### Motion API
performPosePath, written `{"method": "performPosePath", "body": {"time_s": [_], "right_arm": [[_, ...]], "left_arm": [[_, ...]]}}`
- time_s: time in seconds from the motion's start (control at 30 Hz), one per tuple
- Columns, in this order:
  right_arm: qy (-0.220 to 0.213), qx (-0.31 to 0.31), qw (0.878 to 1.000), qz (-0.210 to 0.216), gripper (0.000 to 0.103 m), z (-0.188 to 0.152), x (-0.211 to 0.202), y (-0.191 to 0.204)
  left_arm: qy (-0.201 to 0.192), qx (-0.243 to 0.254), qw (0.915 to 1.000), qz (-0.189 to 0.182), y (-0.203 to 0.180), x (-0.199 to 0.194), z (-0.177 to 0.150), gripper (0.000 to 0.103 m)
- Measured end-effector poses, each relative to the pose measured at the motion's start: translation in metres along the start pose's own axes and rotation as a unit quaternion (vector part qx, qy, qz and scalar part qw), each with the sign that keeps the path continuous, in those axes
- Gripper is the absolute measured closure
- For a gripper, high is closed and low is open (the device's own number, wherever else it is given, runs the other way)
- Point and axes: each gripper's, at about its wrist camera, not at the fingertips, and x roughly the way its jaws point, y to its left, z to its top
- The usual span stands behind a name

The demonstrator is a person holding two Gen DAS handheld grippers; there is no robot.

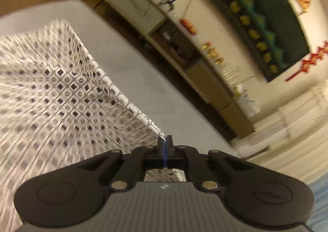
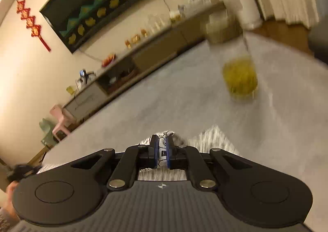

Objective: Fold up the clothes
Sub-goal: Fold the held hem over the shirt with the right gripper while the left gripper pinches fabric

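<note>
Patterned garment (image 1: 61,88), thin white fabric printed with small dark squares in octagon outlines, lies spread on a pale grey, matte tabletop (image 1: 131,63), blurred toward the near left. Left hand-held gripper (image 1: 165,145), black plastic with blue pads, has its jaws pressed fully together at the garment's near right corner; the cloth edge runs up to the tips, cannot tell if any is pinched. Right hand-held gripper (image 2: 162,149) is nearly closed, clamping a bunched fold of the same printed cloth between its blue pads; more fabric fans out blurred just right of the tips. Far right on the tabletop stands a clear round glass (image 2: 239,78) of yellow-green contents, blurred, well apart from the cloth. Beyond the tabletop a long low cabinet (image 2: 143,53) carries small jars and fruit; a dark framed panel (image 2: 102,4) with green zigzags and yellow shapes hangs above. Red knot ornament (image 2: 30,22) on the cream wall, left.
</note>
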Motion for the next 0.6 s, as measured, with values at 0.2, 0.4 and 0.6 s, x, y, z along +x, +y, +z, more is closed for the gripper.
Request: {"method": "performPosePath", "body": {"time_s": [0.2,0.4,0.6], "right_arm": [[0.073,-0.110,0.991,-0.039,0.097,0.001,-0.027,-0.015],[0.185,-0.149,0.968,-0.079,0.096,-0.022,0.006,-0.040],[0.092,-0.185,0.977,-0.049,0.096,-0.009,-0.017,-0.022]], "left_arm": [[0.022,-0.009,0.9996,0.016,0.028,-0.117,-0.116,0.103],[0.066,-0.028,0.9946,0.075,0.059,-0.117,-0.165,0.103],[0.023,0.019,0.9980,0.055,0.033,-0.150,-0.164,0.103]]}}
